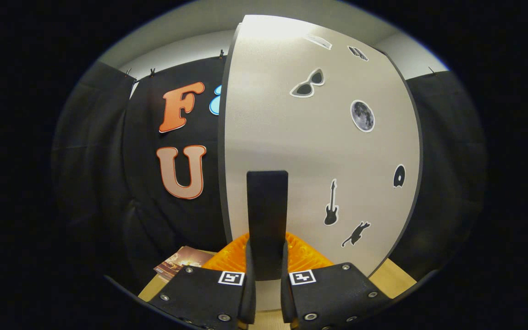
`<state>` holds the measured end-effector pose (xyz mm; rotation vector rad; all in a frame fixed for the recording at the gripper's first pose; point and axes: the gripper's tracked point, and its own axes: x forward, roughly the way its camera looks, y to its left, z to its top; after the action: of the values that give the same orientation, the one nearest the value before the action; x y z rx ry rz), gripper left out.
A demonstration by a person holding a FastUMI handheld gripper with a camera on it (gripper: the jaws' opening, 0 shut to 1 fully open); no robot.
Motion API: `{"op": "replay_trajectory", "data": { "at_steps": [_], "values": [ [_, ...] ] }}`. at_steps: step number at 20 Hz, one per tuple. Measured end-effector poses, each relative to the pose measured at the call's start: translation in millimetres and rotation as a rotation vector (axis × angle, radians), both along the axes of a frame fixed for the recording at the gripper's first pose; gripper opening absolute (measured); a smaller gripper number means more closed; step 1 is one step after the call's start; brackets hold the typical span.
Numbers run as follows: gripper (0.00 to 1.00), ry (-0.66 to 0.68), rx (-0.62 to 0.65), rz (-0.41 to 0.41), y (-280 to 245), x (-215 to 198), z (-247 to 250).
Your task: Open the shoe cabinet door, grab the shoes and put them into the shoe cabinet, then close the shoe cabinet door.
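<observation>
The shoe cabinet door (300, 151) is a pale grey panel with several dark stickers, standing upright right in front of me. A black vertical handle (267, 206) is fixed low on it. My gripper (267, 259) is shut on that handle: the orange ribbed fingertips (307, 256) press on the bar's lower end from both sides. The door's dark left edge (222, 151) stands out against the cloth wall behind it. I cannot tell how far the door is swung.
A light wooden surface (397, 277) runs under the door to the right of my fingers. A printed booklet (179, 263) lies on it to the left of them. Black cloth walls stand on both sides.
</observation>
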<state>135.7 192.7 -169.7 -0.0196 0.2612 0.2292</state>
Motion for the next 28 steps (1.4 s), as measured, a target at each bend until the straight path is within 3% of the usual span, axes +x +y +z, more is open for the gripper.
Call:
{"op": "replay_trajectory", "data": {
  "at_steps": [10, 16, 21, 28],
  "values": [
    [0.17, 0.027, -0.016, 0.001, -71, -82, 16],
    [0.17, 0.020, -0.024, -0.042, -124, -116, 23],
    [0.16, 0.020, -0.029, -0.114, -179, -135, 27],
    [0.15, -0.002, -0.081, -0.284, -271, -158, 34]
  ]
}}
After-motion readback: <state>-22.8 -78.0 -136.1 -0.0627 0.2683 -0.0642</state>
